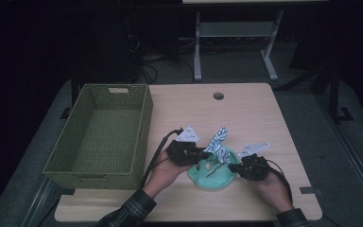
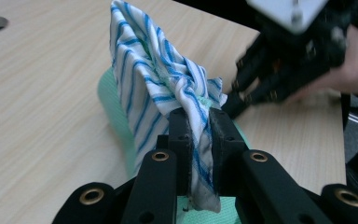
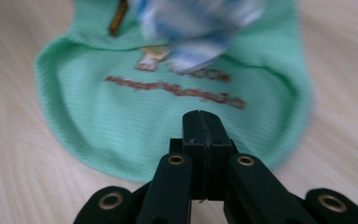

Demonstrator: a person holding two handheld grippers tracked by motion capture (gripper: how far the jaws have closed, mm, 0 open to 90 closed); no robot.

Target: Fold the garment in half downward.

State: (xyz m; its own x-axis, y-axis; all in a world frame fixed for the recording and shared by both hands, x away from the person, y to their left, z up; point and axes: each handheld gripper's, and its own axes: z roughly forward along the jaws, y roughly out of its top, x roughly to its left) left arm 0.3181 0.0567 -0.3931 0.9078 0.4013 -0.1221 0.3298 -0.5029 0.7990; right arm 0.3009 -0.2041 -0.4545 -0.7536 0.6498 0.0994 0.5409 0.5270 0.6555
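White cloth point(image 2: 158, 88) with blue stripes; mint-green cloth point(image 3: 121, 116) with brown lettering; olive-green basket point(image 1: 142, 127); pale wood-grain table point(image 1: 246, 113); black grippers.

High view dim, surroundings nearly black; gripper views brighter, right one blurred at the top

The only lettering in sight is on the green cloth point(image 3: 121, 130) lying on the tabletop point(image 1: 246, 113) near the person: two short rows of brown stitched characters across its middle, with a small brown-and-white motif just above them. They are too blurred in the right gripper view, and too small in the high view, to read. Nothing else carries a label, brand, number or sign that I can make out.
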